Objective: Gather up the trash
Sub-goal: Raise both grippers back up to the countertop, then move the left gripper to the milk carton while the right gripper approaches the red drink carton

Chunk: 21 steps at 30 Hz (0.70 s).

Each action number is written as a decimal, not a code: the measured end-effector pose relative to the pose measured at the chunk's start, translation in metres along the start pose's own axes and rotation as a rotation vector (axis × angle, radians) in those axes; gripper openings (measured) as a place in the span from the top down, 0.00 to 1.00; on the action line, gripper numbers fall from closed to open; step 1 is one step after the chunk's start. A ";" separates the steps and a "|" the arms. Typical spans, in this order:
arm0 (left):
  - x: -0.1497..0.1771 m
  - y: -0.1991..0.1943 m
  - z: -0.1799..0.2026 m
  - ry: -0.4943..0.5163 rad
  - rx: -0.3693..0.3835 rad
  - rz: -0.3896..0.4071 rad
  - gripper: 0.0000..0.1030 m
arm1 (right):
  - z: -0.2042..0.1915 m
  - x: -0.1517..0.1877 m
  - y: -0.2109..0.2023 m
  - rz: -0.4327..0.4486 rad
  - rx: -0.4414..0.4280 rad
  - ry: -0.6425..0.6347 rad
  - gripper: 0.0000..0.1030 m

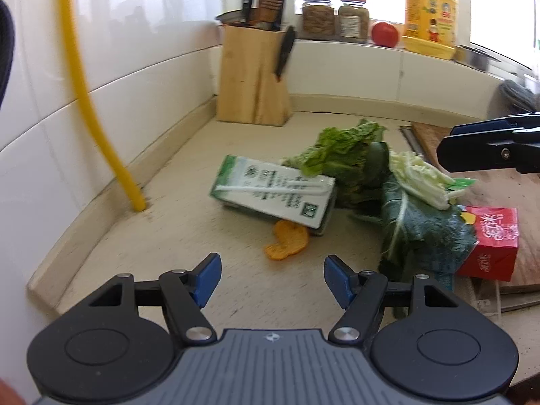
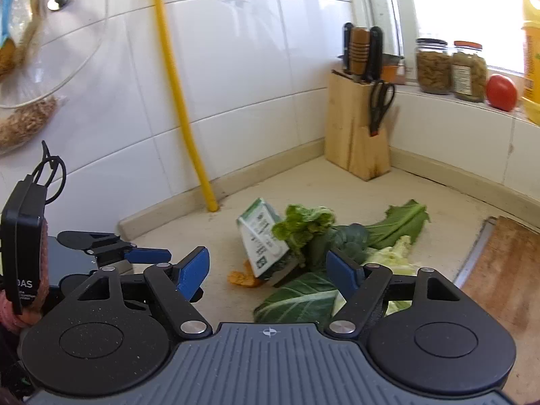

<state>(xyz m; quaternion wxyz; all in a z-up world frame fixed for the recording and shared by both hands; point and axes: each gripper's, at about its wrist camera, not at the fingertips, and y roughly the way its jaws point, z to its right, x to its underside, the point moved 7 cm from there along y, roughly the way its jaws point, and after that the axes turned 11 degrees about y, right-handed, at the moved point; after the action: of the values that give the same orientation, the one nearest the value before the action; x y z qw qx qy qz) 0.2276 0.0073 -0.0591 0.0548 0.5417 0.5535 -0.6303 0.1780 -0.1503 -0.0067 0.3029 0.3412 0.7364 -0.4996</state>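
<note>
Left claw: my left gripper (image 1: 272,281) sits low centre of the left wrist frame, jaws wide apart, nothing between them.
Right claw: my right gripper (image 2: 268,275) is likewise spread and empty, low centre of its own frame.
Trash pile: a green-and-white carton (image 1: 273,195) lies on its side mid-frame on the counter (image 1: 175,229), with an orange peel (image 1: 287,239) touching its near lower corner, leafy scraps (image 1: 388,182) heaped against its right end, and a red carton (image 1: 489,243) beyond them at the right edge.
Key relation: from the left claw the green-and-white carton is straight ahead, and its long axis runs left to right across my jaw gap.
Nearer arm: I judge the left, though I cannot be sure; the right claw hangs over the leaves.
Next move, my guess: push forward and turn the wrist to span the carton's short side.
</note>
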 end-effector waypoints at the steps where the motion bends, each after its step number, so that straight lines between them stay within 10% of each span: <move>1: -0.001 0.001 0.001 0.005 0.009 0.002 0.37 | 0.002 0.000 -0.001 0.002 0.009 0.006 0.21; 21: -0.013 0.025 0.027 0.062 0.179 0.004 0.32 | 0.043 0.016 -0.024 0.011 0.196 0.115 0.18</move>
<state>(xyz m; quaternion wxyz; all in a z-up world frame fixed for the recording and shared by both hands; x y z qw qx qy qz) 0.2330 -0.0301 -0.0708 -0.0099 0.5647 0.4952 -0.6601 0.1537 -0.1945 -0.0203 0.2283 0.4014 0.6982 -0.5471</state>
